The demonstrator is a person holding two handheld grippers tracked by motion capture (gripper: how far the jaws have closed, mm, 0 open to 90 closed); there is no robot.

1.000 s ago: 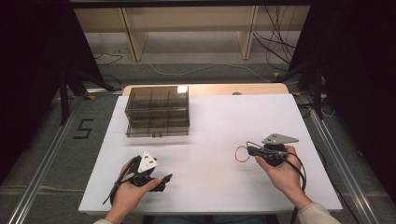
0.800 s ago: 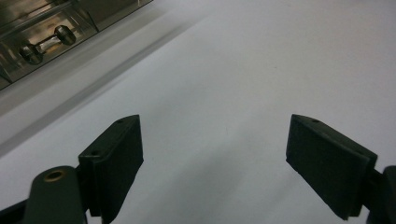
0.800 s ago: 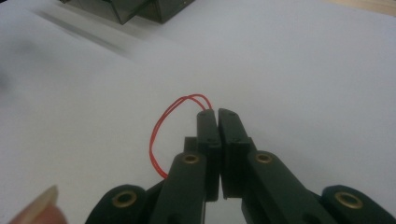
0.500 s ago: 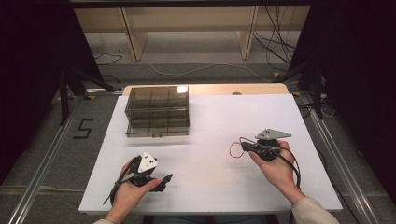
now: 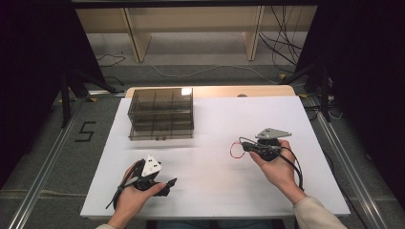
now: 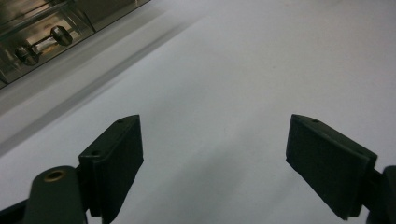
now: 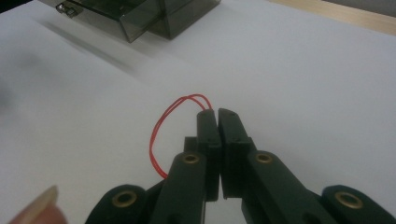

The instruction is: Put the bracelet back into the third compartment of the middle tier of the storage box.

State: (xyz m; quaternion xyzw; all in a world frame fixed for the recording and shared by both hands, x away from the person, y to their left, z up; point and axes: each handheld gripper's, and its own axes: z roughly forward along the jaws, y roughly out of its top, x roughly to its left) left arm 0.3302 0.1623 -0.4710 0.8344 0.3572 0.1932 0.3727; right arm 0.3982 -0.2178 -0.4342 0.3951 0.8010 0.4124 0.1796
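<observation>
Right gripper [image 7: 217, 114] pinches a thin red wire loop [image 7: 161, 128] near the smoked clear-plastic drawer box [image 5: 161, 113], seemingly to stow it, while left gripper [image 6: 212, 163] idles wide apart.

A smoky drawer box [image 5: 161, 113] sits on the white table [image 5: 215, 114].

Only readable mark you've got: a black "5" [image 5: 85, 131] on the grey floor [image 5: 52, 143], left of the table, seen in the high view. No legible label or brand on the smoked box [image 5: 161, 113], the grippers or the white tabletop [image 5: 215, 119]. Both gripper views show no text at all.
</observation>
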